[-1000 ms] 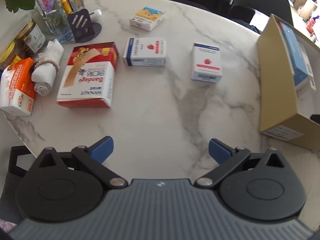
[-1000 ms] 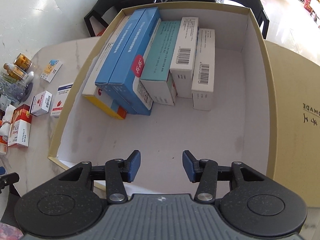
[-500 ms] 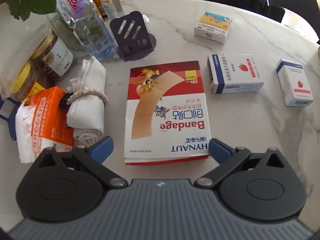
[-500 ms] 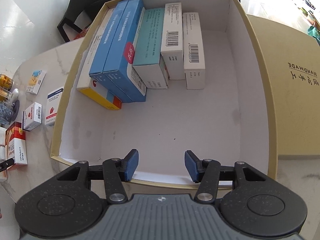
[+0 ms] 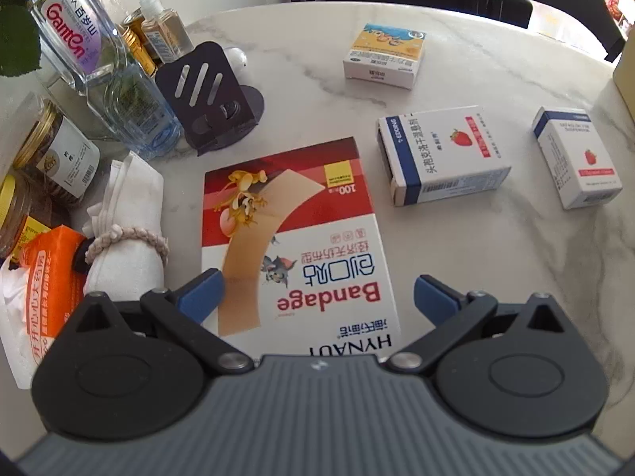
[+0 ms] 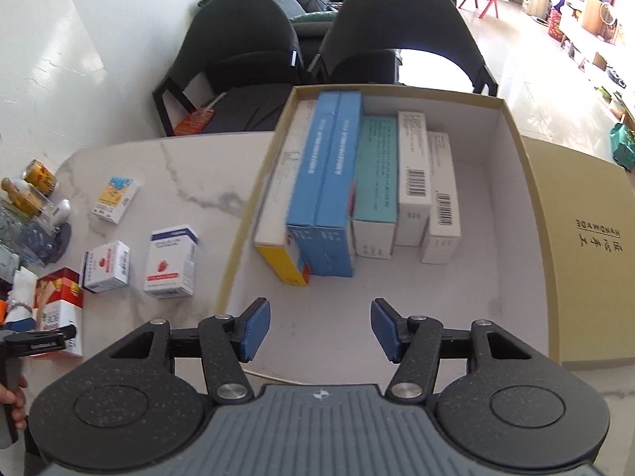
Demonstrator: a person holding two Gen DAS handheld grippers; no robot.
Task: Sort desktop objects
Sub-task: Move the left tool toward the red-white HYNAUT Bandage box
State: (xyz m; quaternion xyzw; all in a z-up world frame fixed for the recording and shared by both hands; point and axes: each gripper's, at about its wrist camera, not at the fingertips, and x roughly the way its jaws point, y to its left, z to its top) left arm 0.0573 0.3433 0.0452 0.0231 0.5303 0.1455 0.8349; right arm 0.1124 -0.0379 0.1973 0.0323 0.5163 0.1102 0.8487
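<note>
A red and white bandage box (image 5: 293, 238) lies flat on the marble table. My left gripper (image 5: 315, 297) is open, its blue fingers straddling the near end of that box without closing on it. Two white strawberry boxes (image 5: 444, 154) (image 5: 575, 156) and a yellow-topped box (image 5: 383, 55) lie further off. My right gripper (image 6: 319, 331) hangs open and empty over the near edge of the tan cardboard box (image 6: 512, 131), where several medicine boxes (image 6: 329, 182) stand in a row. The bandage box (image 6: 59, 309) also shows at the far left of the right wrist view.
A water bottle (image 5: 91, 55), jars (image 5: 55, 150), a black stand (image 5: 210, 95), a rolled white cloth (image 5: 127, 230) and an orange tissue pack (image 5: 47, 281) crowd the table's left side. The box lid (image 6: 587, 254) lies to the right. Two black chairs (image 6: 317, 39) stand behind the table.
My left gripper has swung left from the table's middle and come down over the bandage box. My right gripper has drawn back and tilted up from the cardboard box.
</note>
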